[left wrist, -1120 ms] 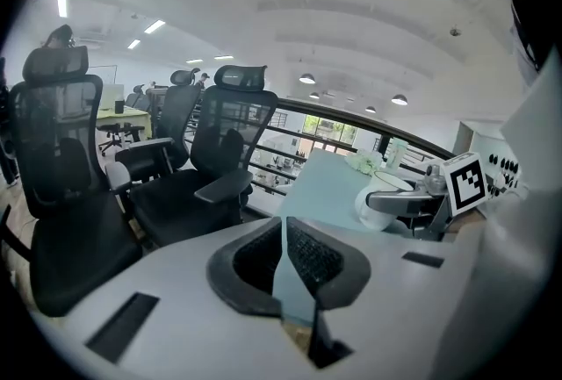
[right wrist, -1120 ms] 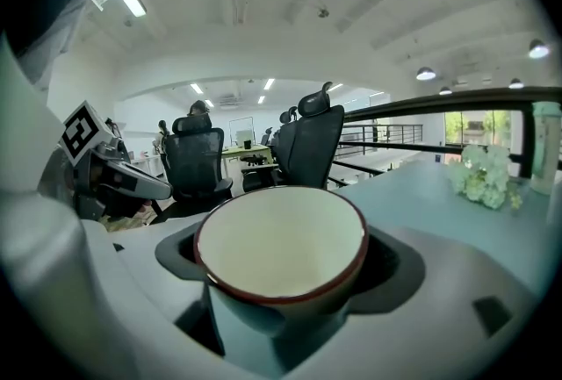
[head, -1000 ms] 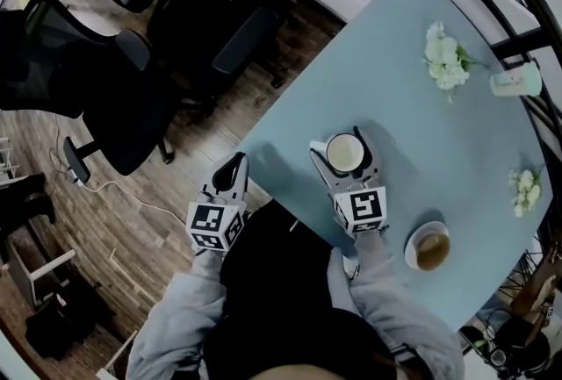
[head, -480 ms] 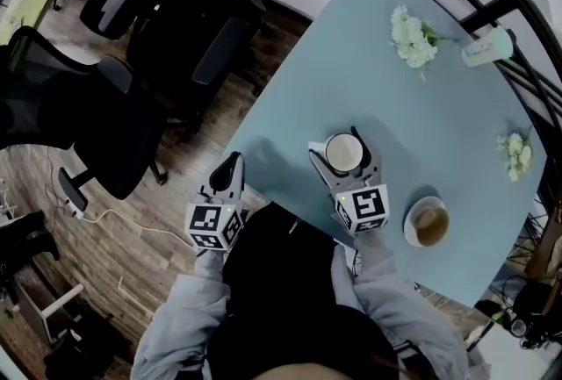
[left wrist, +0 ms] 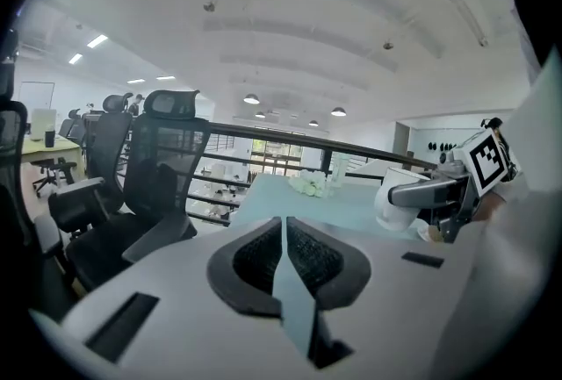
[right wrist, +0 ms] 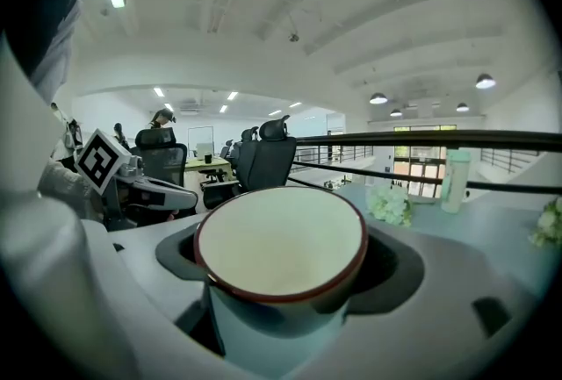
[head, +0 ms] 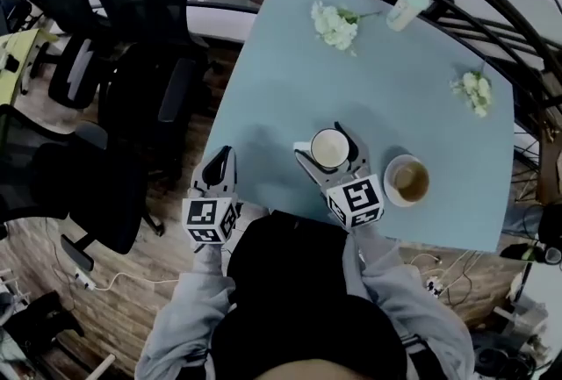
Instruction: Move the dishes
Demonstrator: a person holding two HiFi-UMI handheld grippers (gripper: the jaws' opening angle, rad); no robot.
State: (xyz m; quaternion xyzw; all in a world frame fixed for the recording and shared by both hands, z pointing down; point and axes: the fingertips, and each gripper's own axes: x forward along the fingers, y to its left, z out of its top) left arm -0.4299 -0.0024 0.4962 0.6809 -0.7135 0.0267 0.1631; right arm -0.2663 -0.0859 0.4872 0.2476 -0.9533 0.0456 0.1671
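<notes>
Left claw hangs clenched and empty off the near-left edge of the surface. Right claw grasps the cup by its sides, over the near part of the surface. A bowl sits just right of it. The cup's smooth wall could slip through the pads if the claw tips, and a swing right could knock the bowl. Compared with a second ago, the bowl lies closer to the right claw; the grip is unchanged.
</notes>
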